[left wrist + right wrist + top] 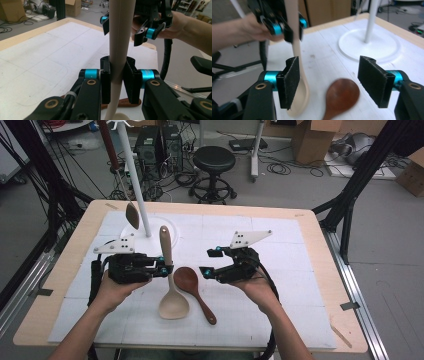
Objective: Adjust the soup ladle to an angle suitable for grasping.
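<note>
A pale wooden rice spoon [174, 305] stands steeply with its bowl down by the white mat and its handle [120, 37] pointing up. My left gripper [164, 268] is shut on that handle, the pads [106, 80] pressing it from both sides. A dark brown spoon [189, 281] lies flat on the mat just right of the pale one. My right gripper [211, 262] hovers over the brown spoon's bowl [340, 96], jaws open and wide apart with nothing between the pads [291, 80]. The pale spoon's bowl [299, 100] sits beside its left pad.
A white stand [137, 185] with a round base [369, 45] rises at the mat's far left, and another dark spoon [132, 215] hangs from it. A black stool [214, 160], cables and boxes lie on the floor beyond the table [310, 220].
</note>
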Tool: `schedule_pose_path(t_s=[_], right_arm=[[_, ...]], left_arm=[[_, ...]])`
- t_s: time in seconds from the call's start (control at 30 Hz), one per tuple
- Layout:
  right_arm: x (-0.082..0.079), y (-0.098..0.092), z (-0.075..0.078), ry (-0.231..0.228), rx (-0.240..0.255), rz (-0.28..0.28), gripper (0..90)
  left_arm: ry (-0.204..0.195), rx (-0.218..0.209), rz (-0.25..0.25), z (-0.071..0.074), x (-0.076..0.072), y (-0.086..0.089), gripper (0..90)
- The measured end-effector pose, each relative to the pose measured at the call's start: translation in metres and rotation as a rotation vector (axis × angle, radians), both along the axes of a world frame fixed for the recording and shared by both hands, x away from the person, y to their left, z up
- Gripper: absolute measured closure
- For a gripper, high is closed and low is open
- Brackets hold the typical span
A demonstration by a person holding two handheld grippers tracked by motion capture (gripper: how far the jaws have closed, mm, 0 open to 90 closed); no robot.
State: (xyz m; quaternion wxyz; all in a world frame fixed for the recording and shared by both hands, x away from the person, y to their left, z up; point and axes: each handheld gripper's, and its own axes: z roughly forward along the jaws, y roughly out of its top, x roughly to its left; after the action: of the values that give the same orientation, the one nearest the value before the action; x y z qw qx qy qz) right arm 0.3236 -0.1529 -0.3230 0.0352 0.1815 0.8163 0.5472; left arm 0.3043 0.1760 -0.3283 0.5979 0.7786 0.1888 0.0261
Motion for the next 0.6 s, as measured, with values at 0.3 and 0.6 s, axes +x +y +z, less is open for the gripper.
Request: schedule_pose_path(t_s=[0.3, 0.6], right_arm=[[-0.003, -0.029, -0.019, 0.020, -0.009, -0.066, 29.8], [-0.007, -0.061, -0.035, 0.042, -0.019, -0.152, 25.0]], left_arm=[[0.004, 0.007, 0.011, 0.006, 0.004, 0.007, 77.5], [-0.012, -0.002, 0.033, 0.020, 0.010, 0.015, 77.5]])
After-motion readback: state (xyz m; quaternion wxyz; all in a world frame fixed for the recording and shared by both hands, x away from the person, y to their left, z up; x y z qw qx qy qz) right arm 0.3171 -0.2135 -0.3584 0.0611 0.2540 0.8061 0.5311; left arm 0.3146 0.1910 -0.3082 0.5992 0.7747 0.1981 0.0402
